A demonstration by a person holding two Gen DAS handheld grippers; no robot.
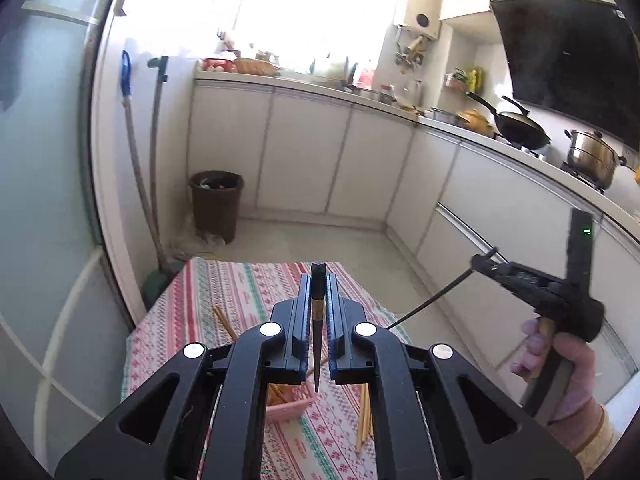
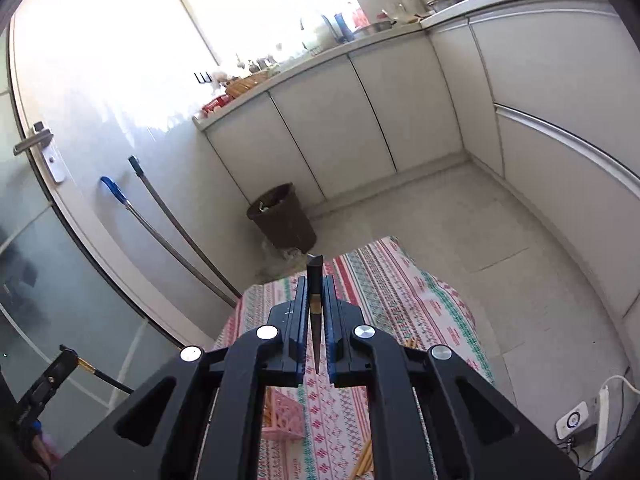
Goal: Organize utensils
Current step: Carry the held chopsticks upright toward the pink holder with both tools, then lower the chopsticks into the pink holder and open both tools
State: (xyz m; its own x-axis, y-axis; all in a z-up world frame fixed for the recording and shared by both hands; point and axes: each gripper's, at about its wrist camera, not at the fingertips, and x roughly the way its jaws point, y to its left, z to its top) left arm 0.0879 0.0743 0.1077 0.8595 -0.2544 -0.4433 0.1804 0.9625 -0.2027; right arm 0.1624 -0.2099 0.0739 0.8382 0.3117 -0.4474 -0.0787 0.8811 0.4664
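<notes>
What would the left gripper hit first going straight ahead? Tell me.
Probably the far part of the patterned tablecloth: the left gripper, shut on a dark chopstick, points slightly downward over it. If it clears that edge, the floor comes next; depth is unclear.

a table under a striped patterned cloth (image 1: pixel 248 292) carries a pink basket (image 1: pixel 290 408) (chopsticks inside) and loose wooden chopsticks (image 1: pixel 364 420).

Bright window (image 1: pixel 256 12) light washes my kitchen's white cabinets (image 1: pixel 304 152), pale tiled floor (image 2: pixel 460 216), and brown bin (image 1: pixel 216 204) in the corner.
</notes>
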